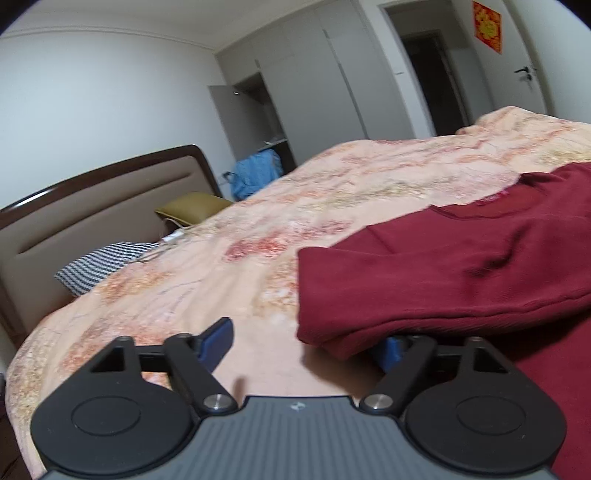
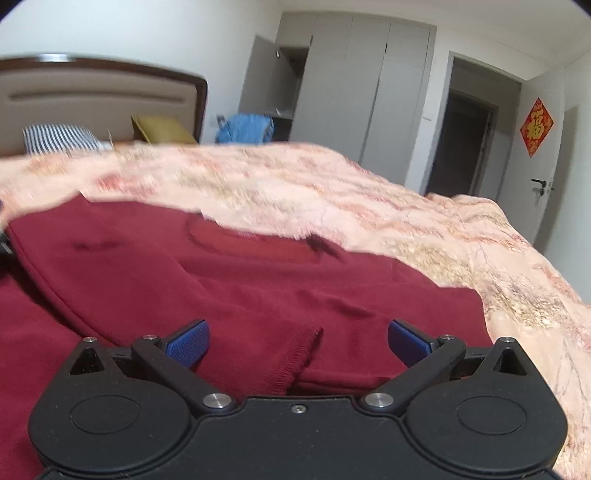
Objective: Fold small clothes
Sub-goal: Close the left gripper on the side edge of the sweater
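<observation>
Left gripper low over the bed, blue pads spread wide, nothing pinched; left pad out over bare blanket, right pad tucked half under the folded edge of the dark red knit sweater, so touching cloth but not clamping it. Right gripper also spread wide, hovering just above the same sweater, a sleeve cuff with a stitched hem lying between its blue pads without being gripped. Sweater spread flat on the peach floral fleece blanket, one sleeve folded in across the chest, neckline pointing away toward the far side of the bed, long axis running from near to far in the right wrist view. Folded left edge of the sweater forming a clean rounded corner right by the left gripper. Plenty of bare blanket to the left of the garment and beyond the collar; blanket a bit rumpled and blurry near the neckline. Farther back: blue-and-white striped pillow, olive-gold cushion, beige padded headboard with dark wood trim. Beyond that a blue bag by the grey wardrobe with one door open, then a dark doorway and a white door with a red paper decoration.
</observation>
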The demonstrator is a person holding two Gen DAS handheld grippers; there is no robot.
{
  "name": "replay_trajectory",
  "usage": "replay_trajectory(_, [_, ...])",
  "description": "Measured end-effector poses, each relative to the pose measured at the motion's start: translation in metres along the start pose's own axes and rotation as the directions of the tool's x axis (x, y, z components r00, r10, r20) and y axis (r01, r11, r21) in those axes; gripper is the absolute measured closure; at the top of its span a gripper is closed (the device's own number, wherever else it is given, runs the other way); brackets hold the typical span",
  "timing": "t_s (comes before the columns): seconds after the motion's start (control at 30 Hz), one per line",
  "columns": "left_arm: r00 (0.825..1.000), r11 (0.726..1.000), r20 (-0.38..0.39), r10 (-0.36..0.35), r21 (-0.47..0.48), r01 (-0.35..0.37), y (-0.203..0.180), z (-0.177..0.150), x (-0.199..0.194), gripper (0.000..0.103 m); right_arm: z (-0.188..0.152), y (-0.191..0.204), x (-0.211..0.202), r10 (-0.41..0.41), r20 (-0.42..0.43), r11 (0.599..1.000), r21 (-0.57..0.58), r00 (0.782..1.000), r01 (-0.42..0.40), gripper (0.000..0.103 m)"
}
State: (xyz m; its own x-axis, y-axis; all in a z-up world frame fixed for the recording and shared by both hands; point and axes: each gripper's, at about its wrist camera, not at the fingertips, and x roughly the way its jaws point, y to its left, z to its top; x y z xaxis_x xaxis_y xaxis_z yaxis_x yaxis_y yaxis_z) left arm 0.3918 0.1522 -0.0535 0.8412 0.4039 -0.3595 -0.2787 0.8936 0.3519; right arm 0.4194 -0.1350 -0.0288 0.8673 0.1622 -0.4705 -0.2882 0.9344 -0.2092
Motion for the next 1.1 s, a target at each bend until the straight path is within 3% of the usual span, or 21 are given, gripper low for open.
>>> replay_trajectory(0.07, [1.000, 0.999, -0.003, 0.030, -0.024, -0.030, 0.006, -0.004, 0.001, 0.032, -0.006, 0.000, 0.003, 0.001, -0.008, 1.000, 0.010, 1.000, -0.001, 0.000])
replay_trajectory(0.13, [0.999, 0.997, -0.023, 0.042, -0.063, -0.043, 0.014, -0.007, 0.005, 0.033, -0.010, -0.002, 0.003, -0.001, -0.004, 1.000, 0.022, 1.000, 0.001, 0.000])
replay_trajectory(0.2, [0.995, 0.990, -0.062, 0.084, -0.108, -0.090, 0.023, -0.011, 0.010, 0.044, -0.013, -0.004, 0.004, 0.005, -0.004, 0.999, 0.034, 1.000, -0.005, 0.000])
replay_trajectory(0.3, [0.989, 0.969, -0.131, 0.062, -0.228, -0.091, 0.044, -0.016, 0.021, 0.043, -0.015, -0.003, 0.006, 0.007, -0.010, 0.999, 0.035, 1.000, -0.007, 0.000])
replay_trajectory(0.37, [0.992, 0.964, -0.120, 0.043, -0.255, -0.072, 0.049, -0.018, 0.019, 0.042, -0.015, -0.003, 0.006, 0.006, -0.008, 0.999, 0.035, 1.000, -0.006, 0.000])
replay_trajectory(0.4, [0.993, 0.966, -0.113, 0.044, -0.248, -0.071, 0.050, -0.019, 0.016, 0.040, -0.016, -0.003, 0.006, 0.005, -0.006, 0.999, 0.035, 1.000, -0.005, 0.000])
replay_trajectory(0.53, [0.999, 0.975, -0.042, -0.023, -0.223, 0.013, 0.046, -0.026, 0.002, 0.020, -0.017, -0.002, 0.005, 0.000, -0.001, 1.000, 0.030, 1.000, 0.000, 0.000])
replay_trajectory(0.67, [0.994, 0.991, 0.020, -0.106, -0.081, 0.108, 0.024, -0.029, -0.012, 0.016, -0.018, -0.001, 0.005, 0.000, -0.001, 0.999, 0.032, 1.000, 0.000, 0.000])
replay_trajectory(0.83, [0.995, 0.997, 0.065, -0.077, 0.023, 0.076, 0.001, -0.015, -0.008, 0.016, -0.018, -0.001, 0.005, 0.004, 0.000, 0.999, 0.037, 1.000, -0.004, 0.000])
replay_trajectory(0.9, [0.997, 0.999, 0.073, -0.033, -0.001, 0.033, 0.000, -0.010, -0.003, 0.027, -0.019, -0.002, 0.006, 0.007, 0.001, 0.999, 0.042, 1.000, -0.008, 0.000])
replay_trajectory(0.97, [0.996, 0.998, 0.069, -0.051, -0.038, 0.053, 0.006, -0.007, 0.002, 0.064, -0.019, -0.003, 0.006, 0.010, 0.002, 0.999, 0.046, 1.000, -0.010, 0.000])
replay_trajectory(1.03, [0.992, 0.994, 0.076, -0.100, -0.029, 0.103, 0.006, -0.008, 0.003, 0.086, -0.020, -0.003, 0.006, 0.010, 0.002, 0.999, 0.047, 1.000, -0.010, 0.000])
replay_trajectory(1.1, [0.988, 0.994, 0.105, -0.111, 0.012, 0.110, 0.001, -0.010, -0.003, 0.096, -0.020, -0.004, 0.006, 0.011, 0.003, 0.999, 0.048, 1.000, -0.011, 0.000])
